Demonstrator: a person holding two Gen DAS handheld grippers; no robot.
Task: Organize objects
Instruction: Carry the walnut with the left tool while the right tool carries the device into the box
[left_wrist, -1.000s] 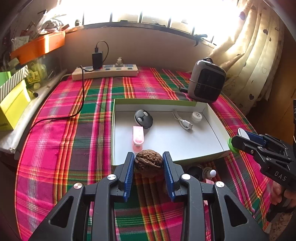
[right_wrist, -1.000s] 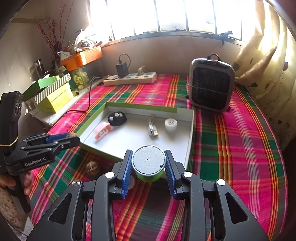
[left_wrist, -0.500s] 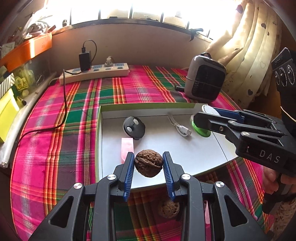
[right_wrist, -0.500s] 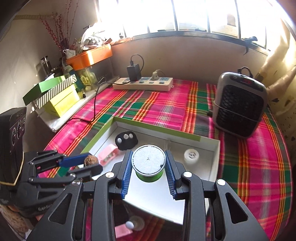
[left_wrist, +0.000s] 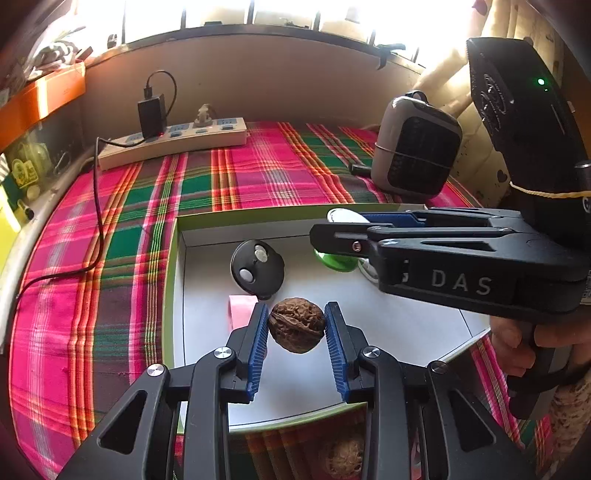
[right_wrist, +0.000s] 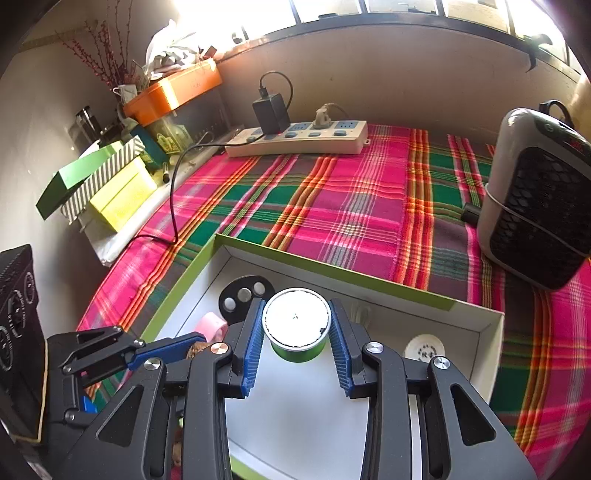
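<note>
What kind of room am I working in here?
Probably a lived-in room at home: a plaid cloth covers the surface under a barred window, with a power strip, a small heater and a curtain.

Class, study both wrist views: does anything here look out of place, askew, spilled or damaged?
One thing stands out: a second walnut lies on the plaid cloth just outside the tray's near rim, not in the tray. The left gripper holds a walnut and the right gripper a green container. Nothing spilled or visibly damaged.
</note>
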